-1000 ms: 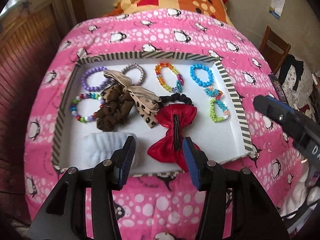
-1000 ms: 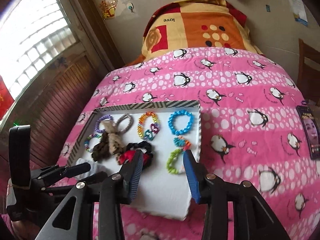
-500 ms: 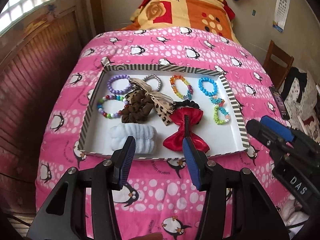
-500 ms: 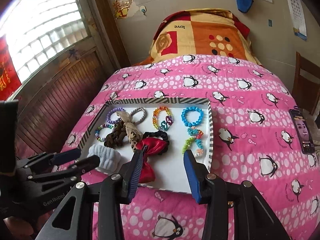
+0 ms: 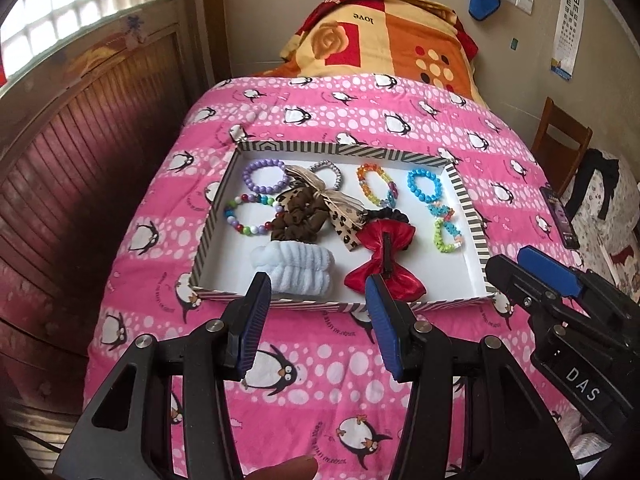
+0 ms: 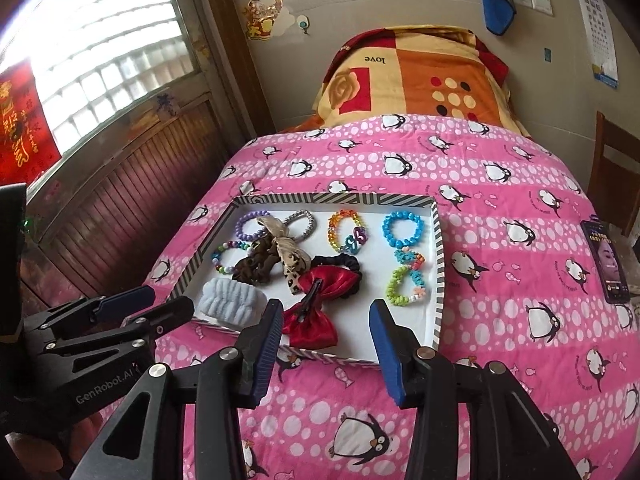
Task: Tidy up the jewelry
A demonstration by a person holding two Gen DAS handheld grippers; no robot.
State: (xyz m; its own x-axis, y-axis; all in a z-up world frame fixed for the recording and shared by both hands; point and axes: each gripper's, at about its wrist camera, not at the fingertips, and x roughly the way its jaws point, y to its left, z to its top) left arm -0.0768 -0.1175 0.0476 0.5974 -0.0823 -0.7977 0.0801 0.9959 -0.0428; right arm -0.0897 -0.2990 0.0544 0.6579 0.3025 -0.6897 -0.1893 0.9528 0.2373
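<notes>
Here the left gripper (image 5: pixel 316 300) and the right gripper (image 6: pixel 324 324) are both spread wide and hold nothing. They hang above the quilt (image 5: pixel 320 360), near the striped tray (image 5: pixel 468 208).

Both hand-held grippers, left (image 5: pixel 314 320) and right (image 6: pixel 324 344), now farther back from the striped tray (image 5: pixel 472 216), jaws apart.

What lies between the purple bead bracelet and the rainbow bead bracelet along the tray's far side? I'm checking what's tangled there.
In the left wrist view, a silver bracelet lies between the purple bracelet and rainbow bracelet, a beige ribbon bow overlapping it.
</notes>
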